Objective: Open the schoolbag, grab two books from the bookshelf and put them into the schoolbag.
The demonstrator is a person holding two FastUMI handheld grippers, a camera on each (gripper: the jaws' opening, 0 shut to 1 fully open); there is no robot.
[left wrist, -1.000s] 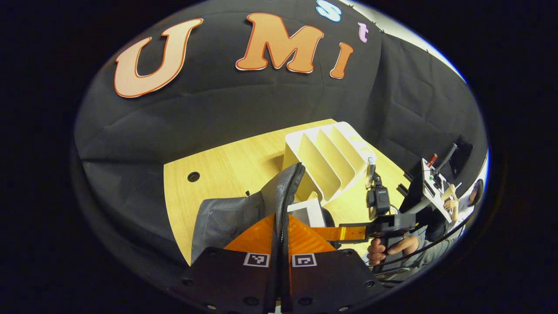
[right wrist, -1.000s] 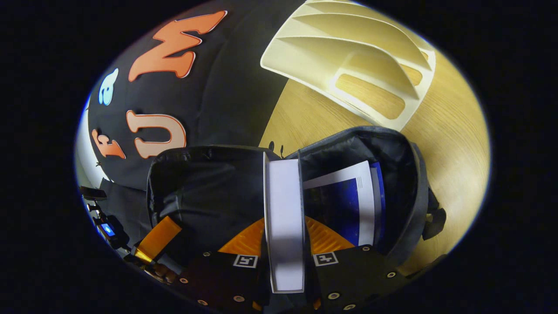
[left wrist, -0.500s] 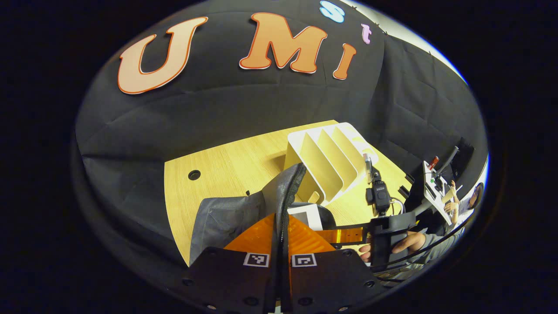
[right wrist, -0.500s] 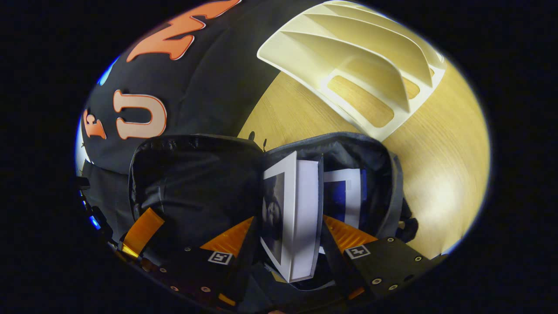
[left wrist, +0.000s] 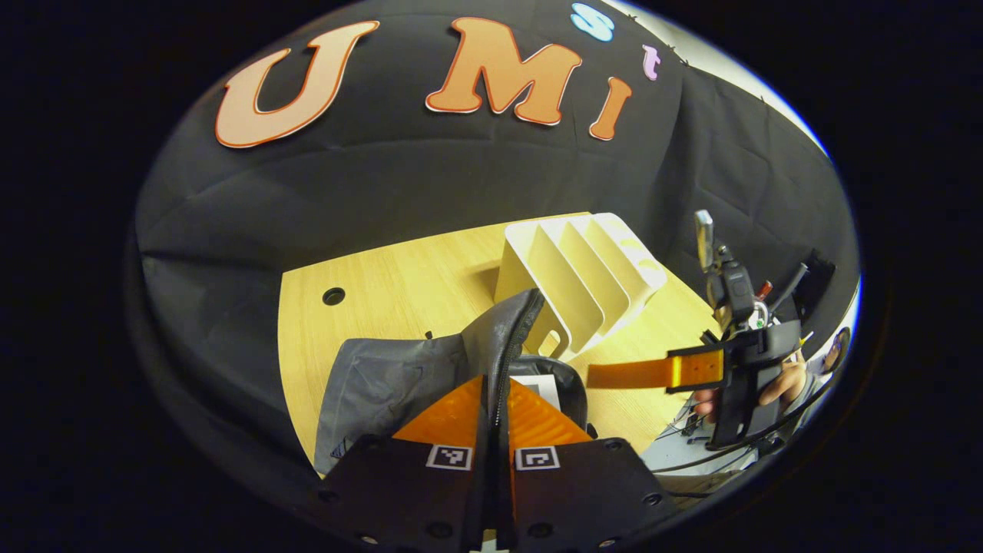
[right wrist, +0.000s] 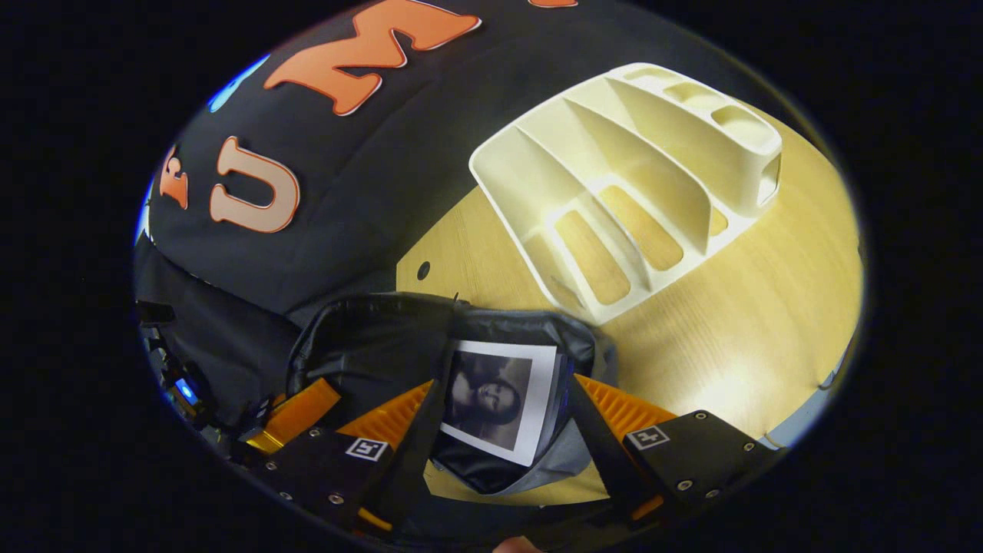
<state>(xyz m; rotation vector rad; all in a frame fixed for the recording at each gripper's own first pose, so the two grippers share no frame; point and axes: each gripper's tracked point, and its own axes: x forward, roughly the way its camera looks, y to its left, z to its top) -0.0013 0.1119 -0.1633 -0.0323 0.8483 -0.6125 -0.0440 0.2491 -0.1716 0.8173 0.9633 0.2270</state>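
Black cloth walled the booth behind a pale wooden table (left wrist: 384, 284), on which one schoolbag (left wrist: 399, 376) and one white bookshelf (left wrist: 572, 276) stood close together, the shelf just beyond the bag.

In the left gripper view, the left gripper (left wrist: 495, 415) was clenched on the bag's zippered rim, both fingers pressed together on the upright edge of the opening and holding that edge raised. One grey flap of the bag sagged to the left of the pinched edge.

In the right gripper view, the right gripper (right wrist: 499, 418) had its fingers spread wide and grasped nothing. It hovered above the bag's open mouth, and one book (right wrist: 499, 399) with a dark picture on a white cover lay inside the bag (right wrist: 369, 346) between the spread fingers, seemingly touching neither. A second book could not be made out with certainty beneath it; only a stack of page edges showed at its right side. The bookshelf (right wrist: 630, 177) had four slots, all without books.

From the left gripper view, the right gripper (left wrist: 653, 374) pointed roughly level toward the bag from the table's right side, held by a hand (left wrist: 772, 384) wrapped round its grip below the mounted camera. A white corner of the book (left wrist: 537, 384) peeked from the bag's opening.
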